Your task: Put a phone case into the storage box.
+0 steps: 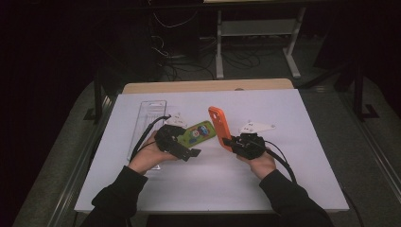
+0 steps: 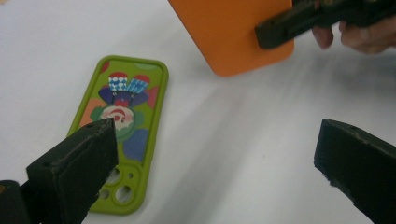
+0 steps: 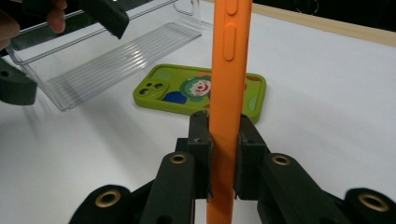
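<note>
Right tongs point(image 3: 223, 156): clamped on the lower part of the orange phone case, one pad on each flat face; in the high view they sit right of centre point(image 1: 232, 142), gripped by the person's right hand point(image 1: 262, 163).
Orange phone case point(image 3: 229, 70): held on edge above the counter, standing nearly upright, its side buttons facing the right gripper view; lifted clear of the white surface.
Left tongs point(image 2: 215, 163): jaws spread wide with nothing between them, hovering just over the counter near the green case's camera end; the left hand point(image 1: 149, 156) holds them.
Green phone case point(image 2: 123, 126): lying flat on the counter, cartoon clown print facing up, between the two tongs and just beside the orange case.
Clear plastic tray point(image 1: 147, 125): lying on the counter's left side, beyond the left hand.
Counter point(image 1: 283, 113): white top, with a wooden edge at the far side.
</note>
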Available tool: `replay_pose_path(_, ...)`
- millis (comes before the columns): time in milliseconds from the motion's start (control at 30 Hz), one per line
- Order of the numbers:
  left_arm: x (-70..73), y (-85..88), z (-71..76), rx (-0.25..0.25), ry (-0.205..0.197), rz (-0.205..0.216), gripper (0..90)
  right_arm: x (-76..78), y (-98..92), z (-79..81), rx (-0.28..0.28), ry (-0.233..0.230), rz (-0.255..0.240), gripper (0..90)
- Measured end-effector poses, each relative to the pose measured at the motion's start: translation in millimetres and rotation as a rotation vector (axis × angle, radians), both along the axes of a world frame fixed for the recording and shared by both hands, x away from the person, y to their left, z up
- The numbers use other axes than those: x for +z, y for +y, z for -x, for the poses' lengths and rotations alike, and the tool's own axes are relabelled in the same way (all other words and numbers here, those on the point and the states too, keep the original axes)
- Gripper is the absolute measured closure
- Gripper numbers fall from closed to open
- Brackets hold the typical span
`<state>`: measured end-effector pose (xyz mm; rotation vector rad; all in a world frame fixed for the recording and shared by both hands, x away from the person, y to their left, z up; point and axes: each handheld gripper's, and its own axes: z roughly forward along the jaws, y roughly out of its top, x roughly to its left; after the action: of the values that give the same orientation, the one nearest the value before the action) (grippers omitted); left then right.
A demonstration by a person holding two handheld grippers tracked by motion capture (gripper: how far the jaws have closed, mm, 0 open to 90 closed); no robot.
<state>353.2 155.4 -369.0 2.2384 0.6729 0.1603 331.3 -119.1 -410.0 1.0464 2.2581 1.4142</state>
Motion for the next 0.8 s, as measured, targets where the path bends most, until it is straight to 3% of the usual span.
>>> replay_pose_path(67,0.7,-1.0,-0.7,0.012,-0.007,0.026,0.0,0.4,1.8,2.0,0.001,0.017,-0.011,78.4)
replay_pose_path(300,4.5,-4.6,-3.2,0.040,-0.025,0.093,0.0,1.1,8.9,6.1,0.015,0.012,-0.015,78.4)
replay_pose_path(467,7.3,-9.3,-4.7,0.079,-0.026,0.182,0.0,1.7,12.5,8.2,0.025,0.005,-0.012,78.4)
replay_pose_path(800,7.5,-20.8,-8.9,0.091,-0.027,0.258,0.0,3.1,22.0,13.6,0.048,-0.022,-0.002,78.5)
